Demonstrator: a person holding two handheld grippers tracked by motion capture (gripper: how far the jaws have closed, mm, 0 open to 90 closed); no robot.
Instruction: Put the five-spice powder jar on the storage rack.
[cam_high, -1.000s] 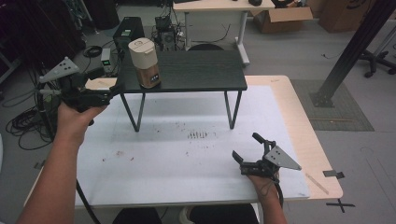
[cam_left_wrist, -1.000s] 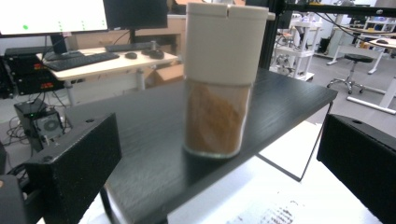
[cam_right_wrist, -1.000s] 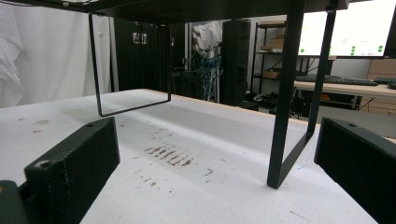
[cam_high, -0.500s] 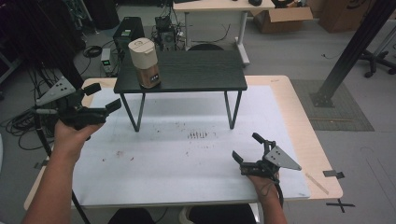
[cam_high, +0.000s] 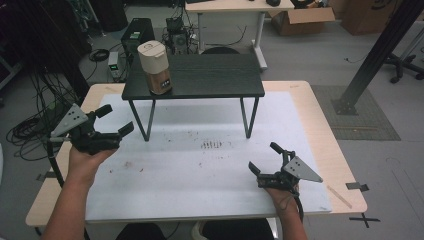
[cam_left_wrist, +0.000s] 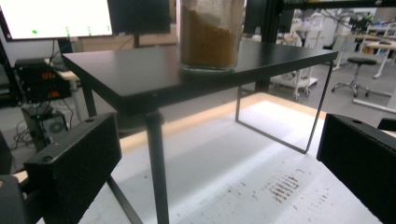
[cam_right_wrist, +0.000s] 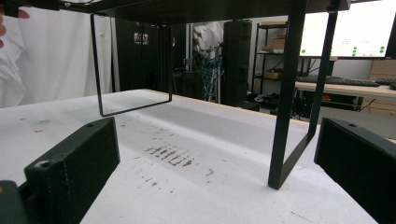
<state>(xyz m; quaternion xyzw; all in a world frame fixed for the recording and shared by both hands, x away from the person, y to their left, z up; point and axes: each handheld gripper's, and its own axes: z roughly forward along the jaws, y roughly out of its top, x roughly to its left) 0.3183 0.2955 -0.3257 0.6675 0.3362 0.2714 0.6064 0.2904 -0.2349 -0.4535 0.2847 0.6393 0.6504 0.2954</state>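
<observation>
Jaws spread and empty, left gripper (cam_high: 111, 131) is facing the jar (cam_high: 155, 67); it should be approaching level, squeezing mid-body

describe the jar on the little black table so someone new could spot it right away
Find the white-topped table, then the small black stand with thin metal legs at its far side. The jar stands upright on the stand's left end, nearest the left gripper. It is the one thing on the stand: a clear cylinder with a pale lid, filled with brown powder under a lighter layer.
</observation>
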